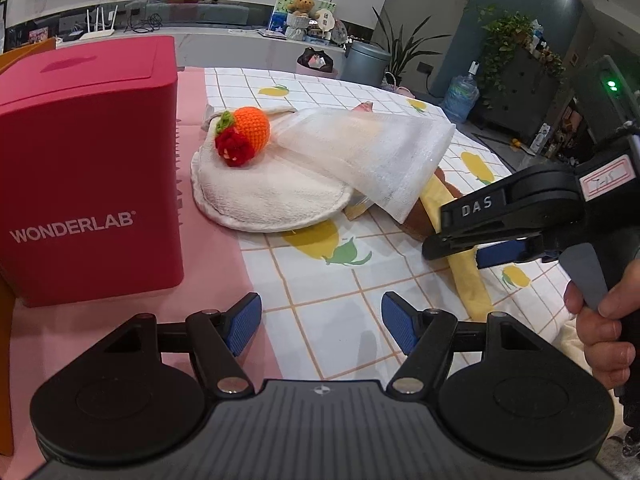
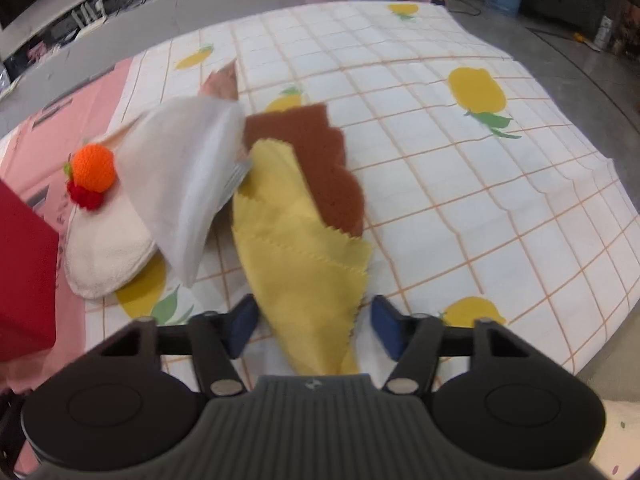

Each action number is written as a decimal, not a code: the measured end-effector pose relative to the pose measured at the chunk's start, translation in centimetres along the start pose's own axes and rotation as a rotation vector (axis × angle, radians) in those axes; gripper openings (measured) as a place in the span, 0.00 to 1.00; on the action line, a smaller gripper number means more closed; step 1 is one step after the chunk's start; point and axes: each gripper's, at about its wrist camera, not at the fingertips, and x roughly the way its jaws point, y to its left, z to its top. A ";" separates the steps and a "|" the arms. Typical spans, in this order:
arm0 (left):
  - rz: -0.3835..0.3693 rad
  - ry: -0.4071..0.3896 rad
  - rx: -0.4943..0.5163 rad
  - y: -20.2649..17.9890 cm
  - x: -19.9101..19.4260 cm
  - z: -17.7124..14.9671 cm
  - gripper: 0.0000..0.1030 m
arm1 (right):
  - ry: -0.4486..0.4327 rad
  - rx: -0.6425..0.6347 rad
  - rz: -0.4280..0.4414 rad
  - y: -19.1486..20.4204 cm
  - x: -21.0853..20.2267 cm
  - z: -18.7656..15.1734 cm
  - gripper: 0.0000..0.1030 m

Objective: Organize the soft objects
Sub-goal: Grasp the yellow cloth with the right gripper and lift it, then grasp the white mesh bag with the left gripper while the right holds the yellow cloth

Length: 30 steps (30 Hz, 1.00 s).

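Observation:
A crocheted orange-and-red fruit toy [image 1: 242,136] [image 2: 93,172] rests on a round cream pad [image 1: 264,196] [image 2: 108,252]. A white mesh cloth [image 1: 368,156] [image 2: 188,184] lies over the pad's right side. A yellow cloth [image 2: 304,256] [image 1: 468,276] overlaps a brown cloth [image 2: 320,152]. My right gripper [image 2: 312,326] is open, its blue pads on either side of the yellow cloth's near end. In the left wrist view it [image 1: 452,240] hovers over that cloth. My left gripper [image 1: 320,320] is open and empty above the tablecloth.
A red WONDERLAB box [image 1: 88,168] [image 2: 24,280] stands at the left on a pink mat [image 1: 132,344]. The checked lemon-print tablecloth [image 1: 340,304] [image 2: 480,184] covers the table. The table's edge [image 2: 600,364] runs along the right.

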 end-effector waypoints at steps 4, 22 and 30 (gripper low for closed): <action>0.006 -0.007 0.007 -0.2 -0.3 0.0 0.78 | 0.016 0.002 -0.021 -0.4 -0.1 -0.1 0.18; 0.097 -0.111 0.189 -4.9 0.1 -1.4 0.78 | -0.169 0.388 0.064 -7.5 -6.5 0.3 0.08; 0.190 -0.157 0.366 -7.4 2.1 -1.3 0.78 | -0.174 0.417 0.025 -9.1 -6.7 0.5 0.11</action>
